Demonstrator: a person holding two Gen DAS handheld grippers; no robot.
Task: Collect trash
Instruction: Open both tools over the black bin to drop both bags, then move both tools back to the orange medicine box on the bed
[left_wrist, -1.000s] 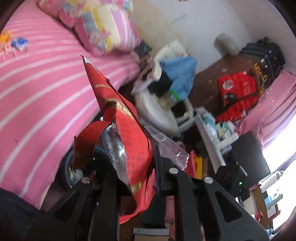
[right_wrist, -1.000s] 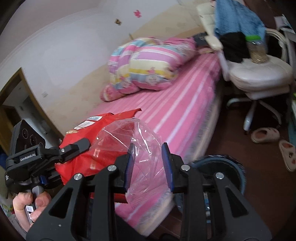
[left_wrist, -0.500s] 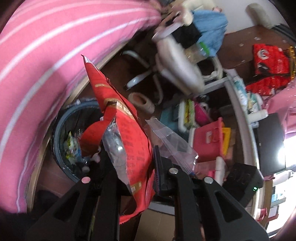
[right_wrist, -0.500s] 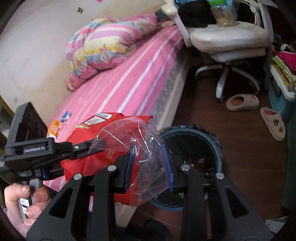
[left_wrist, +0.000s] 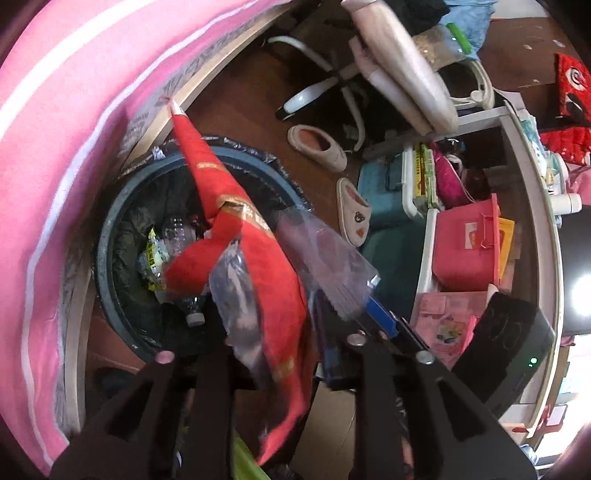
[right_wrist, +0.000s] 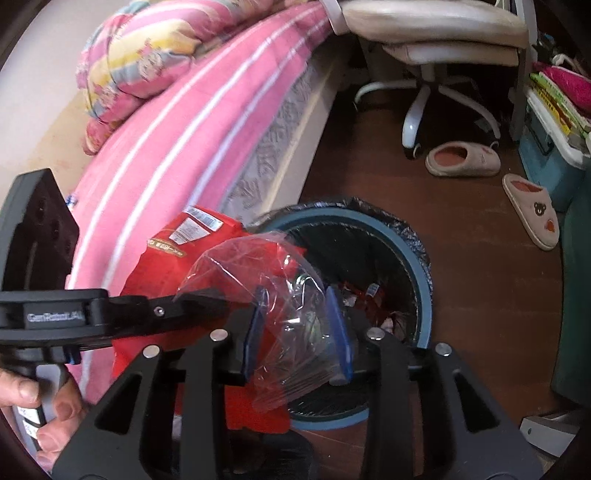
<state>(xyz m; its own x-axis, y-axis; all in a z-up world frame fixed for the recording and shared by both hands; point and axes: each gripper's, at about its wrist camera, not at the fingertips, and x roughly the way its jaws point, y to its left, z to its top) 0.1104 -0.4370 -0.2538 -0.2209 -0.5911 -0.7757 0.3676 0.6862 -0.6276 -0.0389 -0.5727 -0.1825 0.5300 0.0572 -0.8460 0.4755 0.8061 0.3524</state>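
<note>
My left hand-held gripper (left_wrist: 269, 325) has the red snack bag (left_wrist: 255, 266) between its fingers, and its jaws are opening; the bag is blurred there, so I cannot tell whether the pads press on it. The bag stands up tall over the trash bin (left_wrist: 107, 229), its silver inside showing near my fingers.

My right hand-held gripper (right_wrist: 299, 328) has the clear plastic bag (right_wrist: 258, 273) between its blue pads (right_wrist: 338, 328), and these jaws are opening too; the crumpled film fills the gap and touches both pads. The clear bag hangs over the near rim of the bin, just beside the red bag. In the right wrist view I see my left hand (right_wrist: 33, 410) wrapped round the handle of the other tool at the lower left.

Below both bags sits the round blue bin with a black liner (right_wrist: 402, 229), on the floor tight against the side of the bed (right_wrist: 177, 122). Inside it lie plastic bottles (left_wrist: 173, 236) and wrappers.

Farther along the wooden floor (right_wrist: 461, 229) are two slippers (right_wrist: 461, 158), then a white swivel chair (right_wrist: 436, 33). A folded quilt (right_wrist: 147, 55) lies at the bed's far end.
</note>
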